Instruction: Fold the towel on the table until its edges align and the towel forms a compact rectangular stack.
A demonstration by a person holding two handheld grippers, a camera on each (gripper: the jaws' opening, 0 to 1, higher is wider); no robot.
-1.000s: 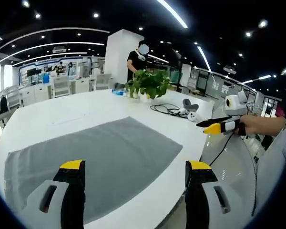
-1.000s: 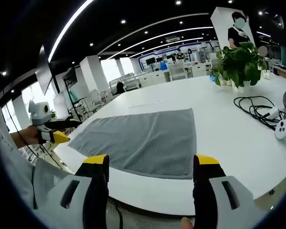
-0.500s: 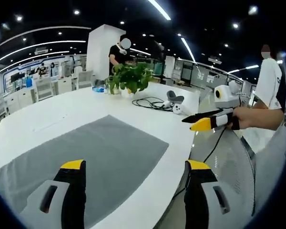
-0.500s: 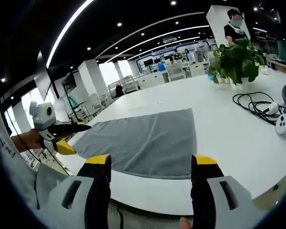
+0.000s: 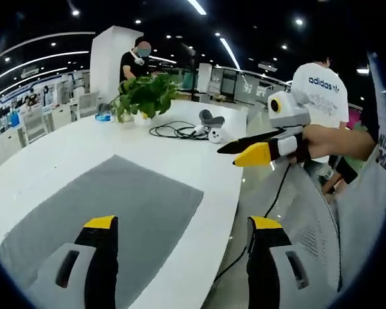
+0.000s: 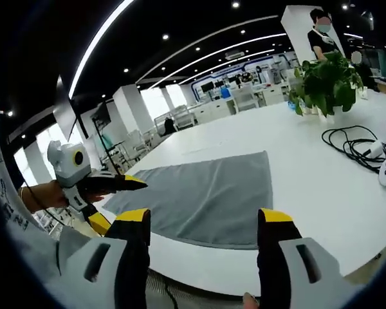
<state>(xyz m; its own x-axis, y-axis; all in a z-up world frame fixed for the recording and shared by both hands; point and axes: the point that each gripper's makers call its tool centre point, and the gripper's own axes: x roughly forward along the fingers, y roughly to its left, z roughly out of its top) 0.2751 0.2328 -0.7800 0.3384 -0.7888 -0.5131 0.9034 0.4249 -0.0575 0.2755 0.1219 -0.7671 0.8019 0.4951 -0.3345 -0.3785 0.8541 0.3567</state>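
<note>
A: Left gripper view first. What's the left gripper [image 5: 180, 225] doing?
B: Jaws spread wide, nothing between them, held over the near edge of the white table [image 5: 64, 145]. The right gripper [image 5: 248, 151] comes in from the right, held in a hand [image 5: 321, 141] off the table edge; its yellow-tipped jaws look nearly together, but I can't tell for sure here.
A: Towel?
B: Grey towel [image 5: 109, 206] lies flat and unfolded on the table, near the front edge, partly behind the left jaw.
A: Rest of the room?
B: Potted plant [image 5: 141, 96], black cable [image 5: 174, 131] and a white controller [image 5: 213, 135] farther back on the table. Person in a white shirt [image 5: 318, 84] stands at right. Open office, ceiling light strips.
A: Right gripper view?
B: Right gripper [image 6: 202, 222] jaws spread, empty, over the table [image 6: 321, 206] edge. Left gripper [image 6: 109, 193] at left, in a hand [image 6: 42, 193], jaws apart, beside the towel [image 6: 206, 193] corner, not touching it. Towel flat. Plant [image 6: 325, 80] and cable [image 6: 357, 141] at right.
</note>
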